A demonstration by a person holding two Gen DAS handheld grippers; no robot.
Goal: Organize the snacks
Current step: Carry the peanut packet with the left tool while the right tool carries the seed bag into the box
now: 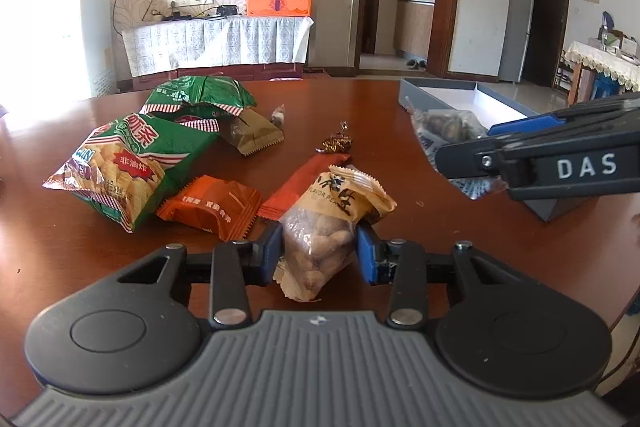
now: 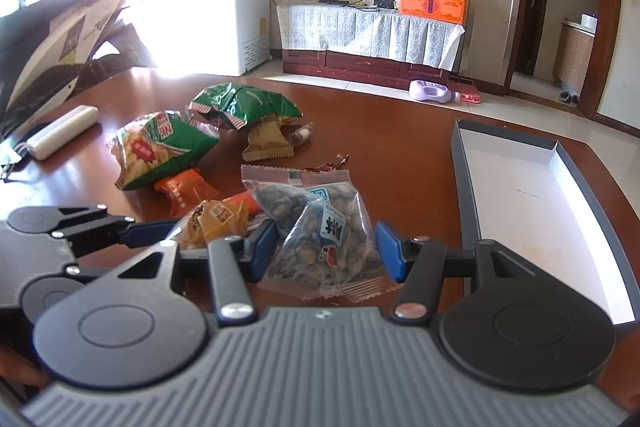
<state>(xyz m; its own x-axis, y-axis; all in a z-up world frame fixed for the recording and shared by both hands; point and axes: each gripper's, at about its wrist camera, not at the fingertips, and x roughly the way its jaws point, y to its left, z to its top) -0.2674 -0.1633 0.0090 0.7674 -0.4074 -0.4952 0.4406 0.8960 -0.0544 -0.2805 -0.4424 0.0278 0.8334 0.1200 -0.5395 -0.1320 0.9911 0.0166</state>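
Observation:
My left gripper [image 1: 320, 247] is shut on a tan and clear peanut packet [image 1: 332, 219], with both blue pads against its sides, low over the brown table [image 1: 380, 131]. My right gripper [image 2: 326, 247] is shut on a clear packet of dark seeds [image 2: 320, 227], held off the table to the left of a shallow grey box [image 2: 520, 187] with a white inside. In the left wrist view the seed packet [image 1: 444, 127] hangs in front of the box [image 1: 460, 95]. Loose snacks lie behind: two green chip bags [image 1: 128, 163] [image 1: 200, 95], an orange packet [image 1: 212, 207] and an orange-red bar [image 1: 304, 183].
An olive packet [image 1: 252, 135], a brown wrapped candy [image 1: 336, 143] and a small candy [image 1: 279, 117] lie farther back. A white cylindrical case [image 2: 64, 131] lies at the table's left, beside dark bags. The table edge runs just beyond the box.

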